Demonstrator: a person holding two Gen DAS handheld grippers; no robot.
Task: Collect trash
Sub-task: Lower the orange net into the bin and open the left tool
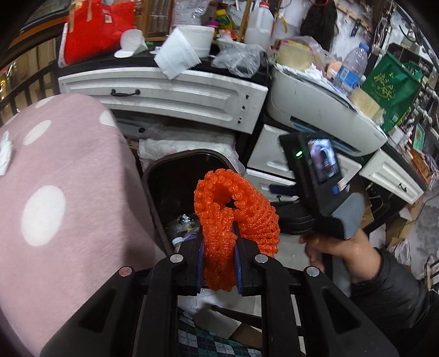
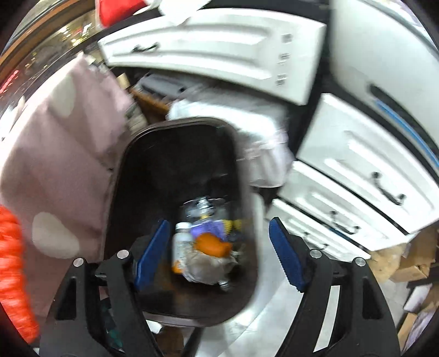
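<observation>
Cluttered domestic storage corner, part household, part small stockroom. White panelled drawer units (image 1: 175, 93) with dark metal handles; black worktop (image 1: 109, 61) heaped with a red bag (image 1: 96, 30), paper towel (image 1: 177, 53), plastic jug (image 1: 259, 26), water bottle (image 1: 351, 68) and a white printer (image 1: 315, 109). Dark waste bin (image 2: 131, 153) on the floor beside a pink polka-dot fabric cover (image 1: 68, 178); cardboard boxes (image 2: 417, 263) nearby.

The black-topped counter (image 1: 115, 64) carries a red bag (image 1: 96, 30), a white tub (image 1: 196, 38), paper napkins (image 1: 175, 56), and a crumpled plastic bag (image 1: 238, 59).
</observation>
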